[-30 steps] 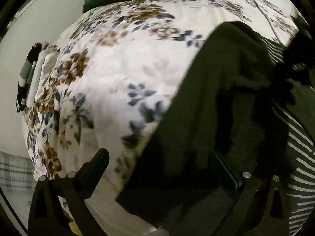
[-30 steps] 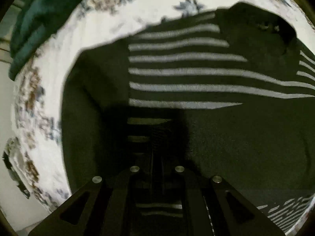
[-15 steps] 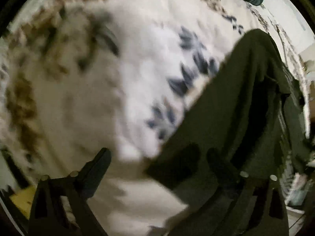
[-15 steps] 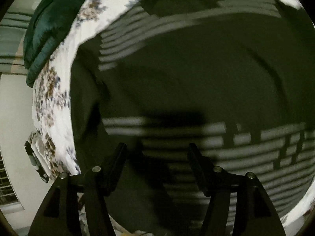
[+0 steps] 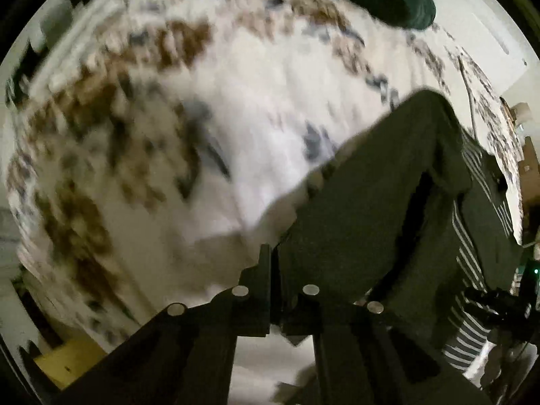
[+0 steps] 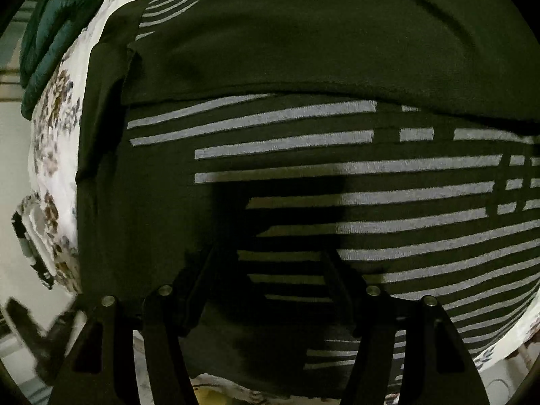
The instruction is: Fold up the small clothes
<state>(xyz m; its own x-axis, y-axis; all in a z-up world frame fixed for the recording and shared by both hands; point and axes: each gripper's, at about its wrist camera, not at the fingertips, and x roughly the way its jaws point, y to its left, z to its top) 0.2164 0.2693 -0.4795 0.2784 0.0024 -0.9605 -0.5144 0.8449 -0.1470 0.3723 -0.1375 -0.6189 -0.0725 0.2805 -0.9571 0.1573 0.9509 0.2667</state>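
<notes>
1. A dark shirt (image 6: 303, 50) with pale stripes lies spread on a bed (image 5: 236, 118) covered by a white floral sheet. It fills most of the right wrist view. A plain dark panel is already folded across its far part, so the stripes show only on the near half.

2. The left tongs (image 5: 274, 270) are clenched together at the shirt's near left corner. Dark cloth (image 5: 371, 202) rises from them in a taut slope. They seem to be pinching that edge, probably to carry it over for a fold. The view is blurred, so the exact grip is hard to confirm.

3. The right tongs (image 6: 270, 287) are released, the jaws standing wide apart just above the striped near part. They grasp nothing. Their placement suggests readiness to steady or take the cloth.

4. A green blanket (image 6: 50, 33) sits bunched at the far left of the bed, apart from the shirt.
</notes>
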